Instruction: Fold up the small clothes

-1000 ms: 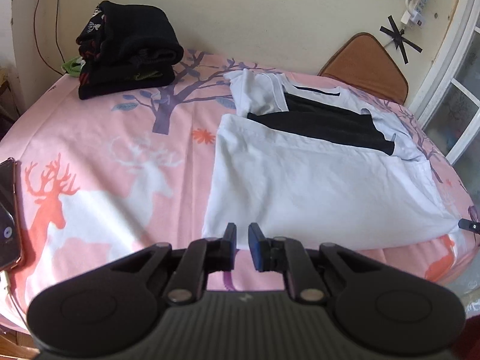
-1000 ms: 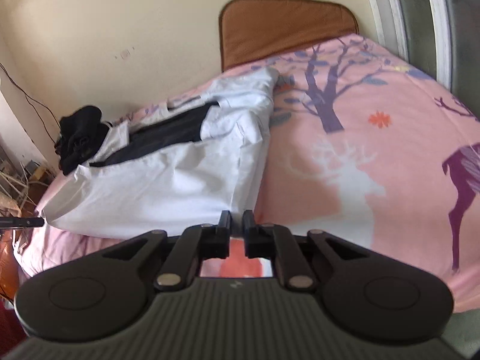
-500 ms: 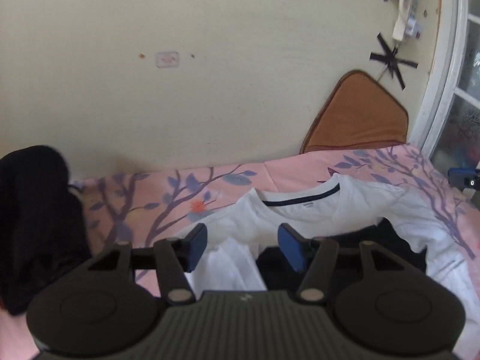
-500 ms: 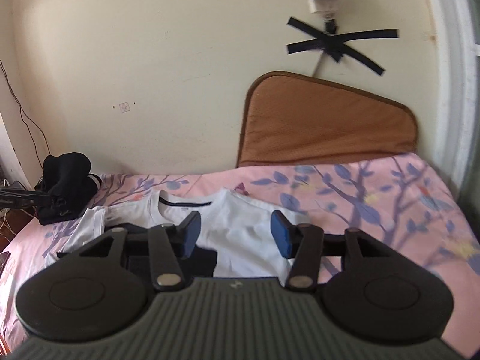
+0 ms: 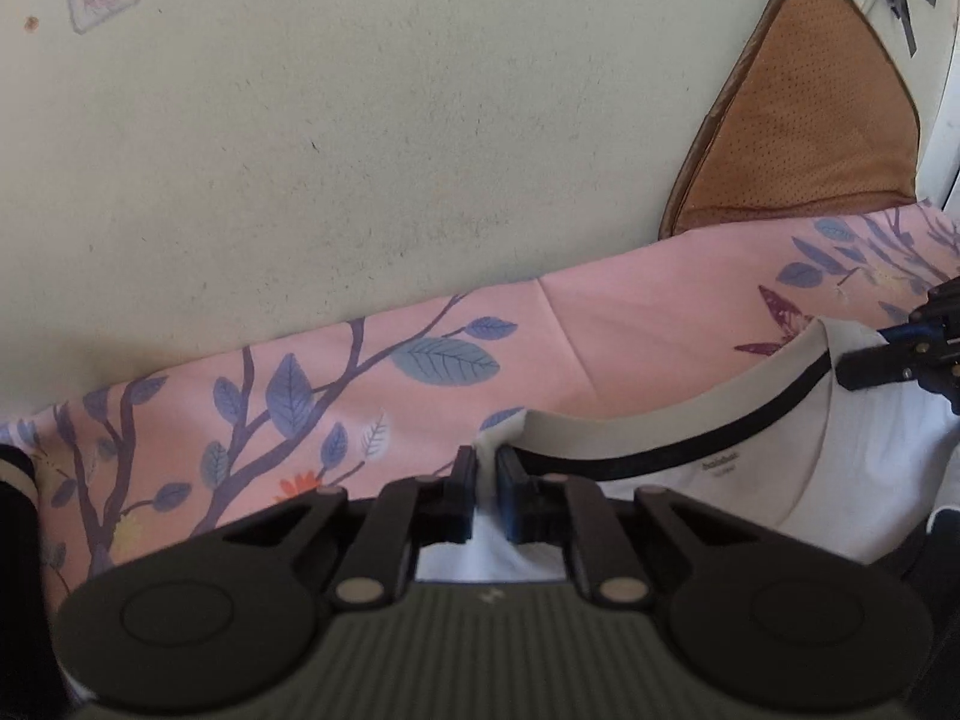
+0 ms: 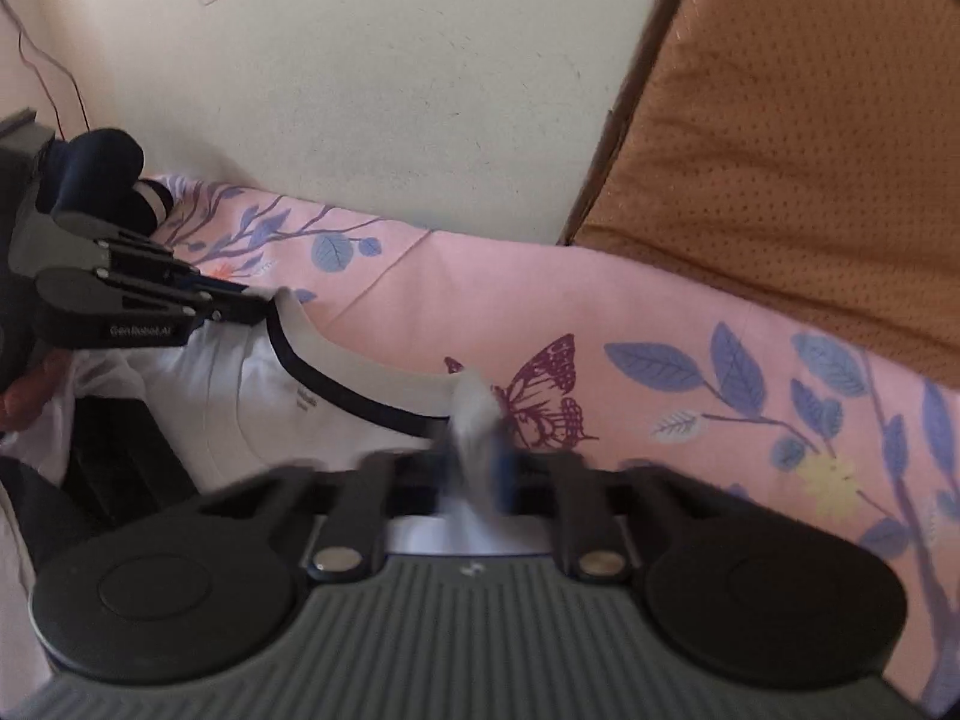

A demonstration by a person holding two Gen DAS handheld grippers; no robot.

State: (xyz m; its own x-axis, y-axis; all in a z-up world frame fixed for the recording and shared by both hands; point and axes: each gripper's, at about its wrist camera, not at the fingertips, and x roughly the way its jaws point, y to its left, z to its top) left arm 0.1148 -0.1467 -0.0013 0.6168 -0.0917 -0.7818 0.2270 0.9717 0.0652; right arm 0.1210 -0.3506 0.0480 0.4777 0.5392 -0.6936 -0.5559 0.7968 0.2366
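Left tool (image 5: 486, 480): jaws narrow, pinched on a fold of the white T-shirt (image 5: 780, 480) at the shoulder, one end of the collar (image 5: 660, 438). White cloth shows in the slit between the pads. Right tool (image 6: 474, 468): blurred in its own view, jaws narrow, clamped on white fabric at the other end of the collar, just beside the purple butterfly print. Each tool appears in the other's view, gripping its collar end; a hand shows behind the left one.

T-shirt lies on the bed (image 5: 630, 312) near its far edge by the wall, neckline facing the wall. The collar with its dark trim sags in a curve between the two grips; a small label sits below it. A black part of the garment lies under the white toward the near side.

Bedsheet pink, with branch and leaf print. Brown cushion (image 6: 780, 150) leans on the wall at the far right corner. Dark folded clothes (image 6: 102, 180) sit at the far left edge of the bed.
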